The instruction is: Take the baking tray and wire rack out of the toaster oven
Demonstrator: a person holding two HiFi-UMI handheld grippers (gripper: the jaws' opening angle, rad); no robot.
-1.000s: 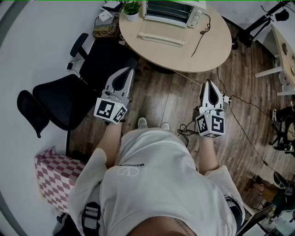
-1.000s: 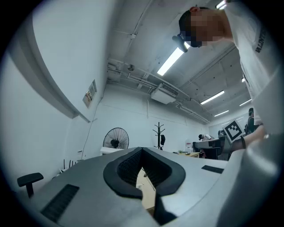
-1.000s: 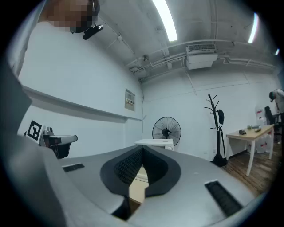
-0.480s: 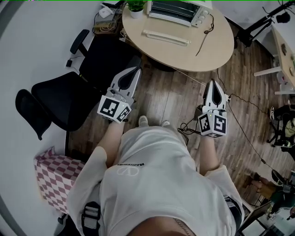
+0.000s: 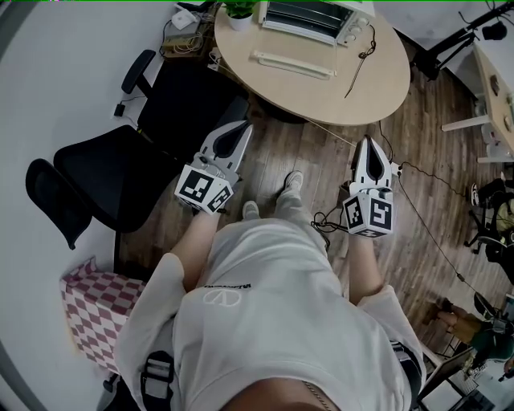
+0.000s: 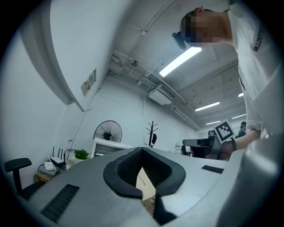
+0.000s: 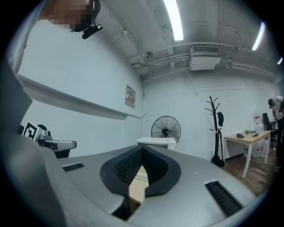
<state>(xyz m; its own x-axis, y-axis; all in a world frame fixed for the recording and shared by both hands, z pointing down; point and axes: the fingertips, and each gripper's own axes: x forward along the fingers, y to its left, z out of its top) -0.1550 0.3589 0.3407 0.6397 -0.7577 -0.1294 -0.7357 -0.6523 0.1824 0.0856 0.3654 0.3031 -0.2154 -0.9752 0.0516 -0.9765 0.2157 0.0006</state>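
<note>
The white toaster oven [image 5: 312,18] stands at the far edge of the round wooden table [image 5: 385,88]. Its door [image 5: 293,63] seems folded down in front. Tray and rack are too small to make out inside. My left gripper [image 5: 243,127] and right gripper [image 5: 366,142] are held over the floor, short of the table, both shut and empty. In the left gripper view the shut gripper [image 6: 143,150] points at the oven [image 6: 108,148]. The right gripper [image 7: 142,149] is also shut, with the oven [image 7: 156,142] straight ahead.
A black office chair [image 5: 96,172] stands to my left and a checkered bag [image 5: 92,305] behind it. A potted plant [image 5: 238,14] and a cord [image 5: 357,56] share the table. Cables [image 5: 329,221] lie on the wooden floor. Another desk [image 5: 494,80] is at right.
The person has stepped toward the table, one foot now forward. Both grippers have moved closer to the table, still shut and empty.
</note>
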